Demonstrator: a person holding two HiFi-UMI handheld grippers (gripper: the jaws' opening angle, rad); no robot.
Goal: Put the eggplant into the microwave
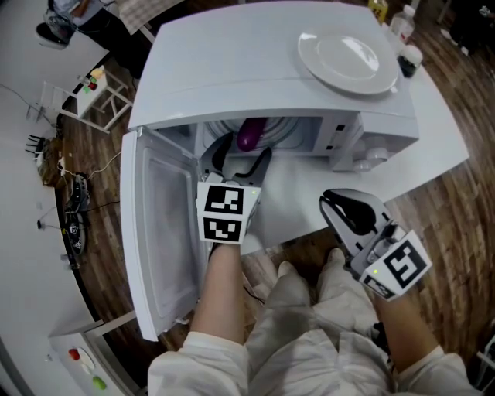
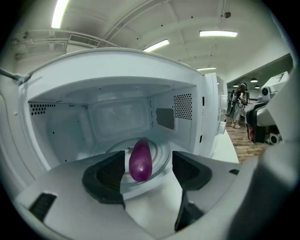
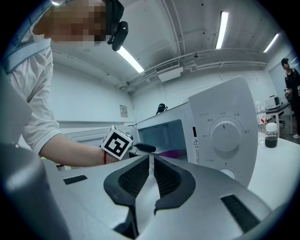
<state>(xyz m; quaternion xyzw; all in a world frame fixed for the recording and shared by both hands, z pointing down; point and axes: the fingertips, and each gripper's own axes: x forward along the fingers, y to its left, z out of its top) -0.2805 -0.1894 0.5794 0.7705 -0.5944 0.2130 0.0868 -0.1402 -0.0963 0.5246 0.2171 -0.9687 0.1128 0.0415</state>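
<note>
A purple eggplant [image 1: 249, 133] lies on the glass turntable [image 2: 161, 157] inside the white microwave [image 1: 255, 77], whose door [image 1: 158, 232] hangs wide open on the left. My left gripper [image 1: 242, 160] reaches into the oven mouth. In the left gripper view the eggplant [image 2: 140, 160] sits just beyond and between the open jaws of the left gripper [image 2: 147, 172]; neither pad presses on it. My right gripper [image 1: 349, 207] hovers in front of the microwave's control panel. In its own view the right gripper [image 3: 151, 176] is shut with nothing between its jaws.
A white plate [image 1: 348, 52] rests on top of the microwave. Bottles [image 1: 404, 22] and a dark jar [image 1: 410, 60] stand on the white table [image 1: 437, 131] at the back right. The control dial [image 3: 226, 136] faces the right gripper. The person's legs are below the table edge.
</note>
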